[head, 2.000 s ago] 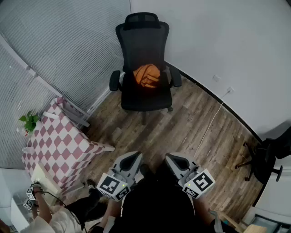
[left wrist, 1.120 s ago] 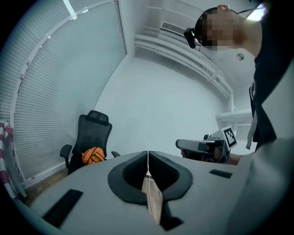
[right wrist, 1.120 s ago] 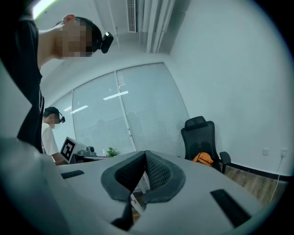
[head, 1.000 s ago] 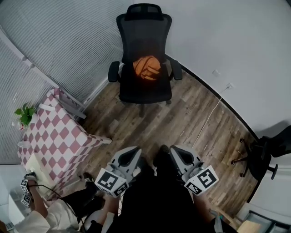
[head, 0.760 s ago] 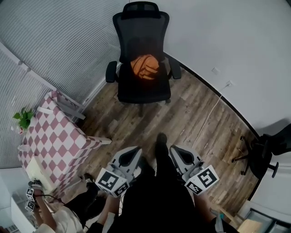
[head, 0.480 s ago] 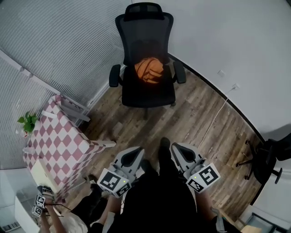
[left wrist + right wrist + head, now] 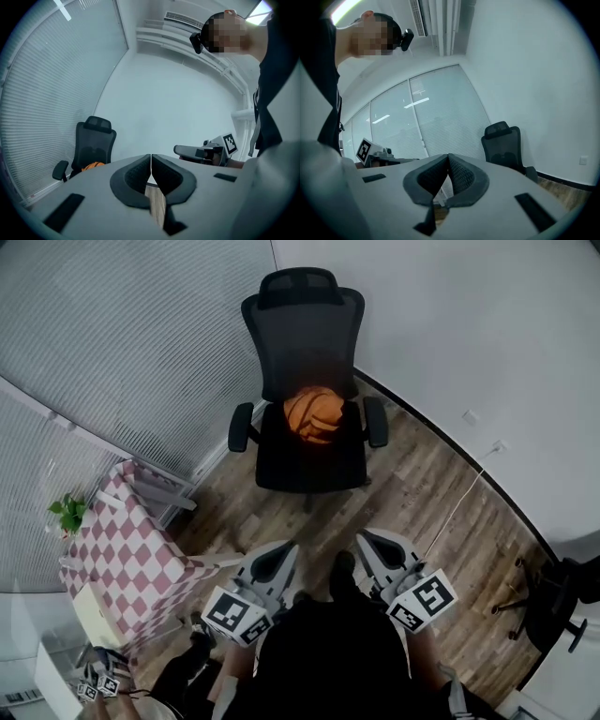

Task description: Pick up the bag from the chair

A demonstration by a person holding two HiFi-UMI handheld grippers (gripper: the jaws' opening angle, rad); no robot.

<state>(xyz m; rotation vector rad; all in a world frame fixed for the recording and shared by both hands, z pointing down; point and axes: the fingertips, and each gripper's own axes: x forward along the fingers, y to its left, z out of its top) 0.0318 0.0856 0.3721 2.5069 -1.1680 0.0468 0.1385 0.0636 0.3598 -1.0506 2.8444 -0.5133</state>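
Note:
An orange round bag (image 7: 315,414) lies on the seat of a black mesh office chair (image 7: 309,343) near the corner of the room. Its edge peeks out as an orange patch (image 7: 93,165) on the chair (image 7: 92,145) in the left gripper view. Both grippers are held low in front of the person, well short of the chair. My left gripper (image 7: 282,557) has its jaws pressed together with nothing between them (image 7: 151,165). My right gripper (image 7: 367,546) is likewise shut and empty (image 7: 448,165). The chair (image 7: 504,146) shows in the right gripper view, its seat hidden behind the jaws.
A small table with a pink-and-white checked cloth (image 7: 127,545) stands at the left, a small green plant (image 7: 67,515) beside it. Blinds cover the left window wall. A white cable (image 7: 461,504) runs over the wood floor. Another black chair base (image 7: 548,601) stands at the right. A second person's hands (image 7: 98,681) are at lower left.
The view has shifted as the person steps toward the chair; the chair and bag sit lower and closer in the head view. Both grippers stay shut and held low.

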